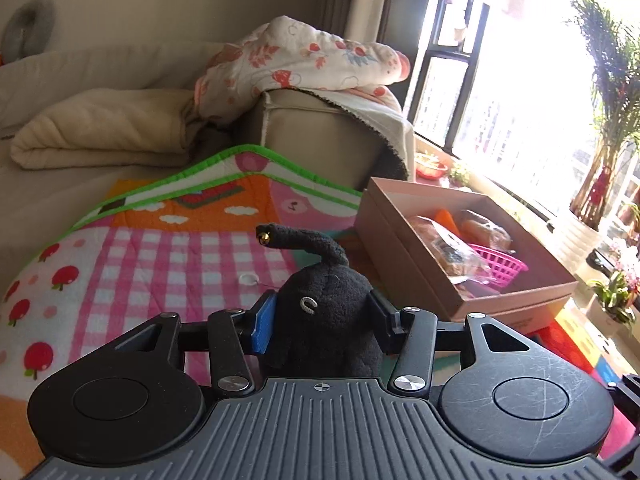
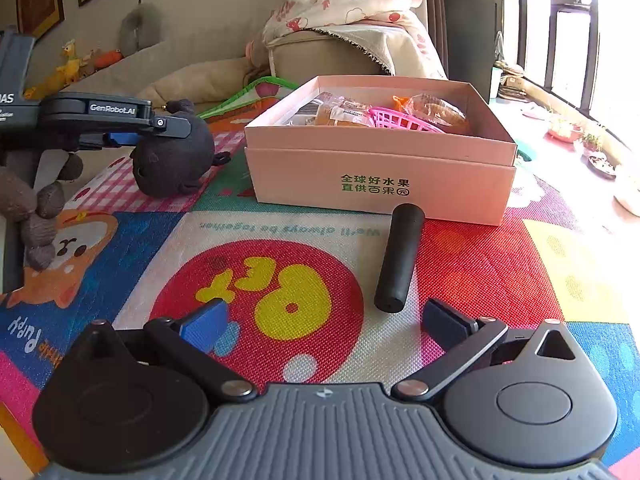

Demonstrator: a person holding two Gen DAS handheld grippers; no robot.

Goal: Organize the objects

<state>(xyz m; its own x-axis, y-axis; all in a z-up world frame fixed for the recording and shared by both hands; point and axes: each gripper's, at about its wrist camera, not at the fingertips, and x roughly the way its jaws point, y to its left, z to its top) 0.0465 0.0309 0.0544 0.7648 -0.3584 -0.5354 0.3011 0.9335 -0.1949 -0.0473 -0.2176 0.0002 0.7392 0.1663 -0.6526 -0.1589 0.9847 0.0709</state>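
Note:
My left gripper (image 1: 322,316) is shut on a black plush toy (image 1: 326,300) and holds it above the play mat, left of the pink box (image 1: 404,256). The right wrist view shows the same toy (image 2: 172,156) hanging in the left gripper (image 2: 160,128), its grey legs dangling at far left. The pink box (image 2: 380,172) holds packaged snacks and a pink basket (image 2: 400,120). My right gripper (image 2: 324,324) is open and empty, low over the mat. A black cylinder (image 2: 398,258) lies on the mat just ahead of it, in front of the box.
The colourful play mat (image 2: 280,280) covers the floor. A beige sofa (image 1: 312,136) with folded blankets stands behind. A window sill with plants (image 1: 608,120) and small bowls runs along the right. Small toys sit on the sofa back (image 2: 80,64).

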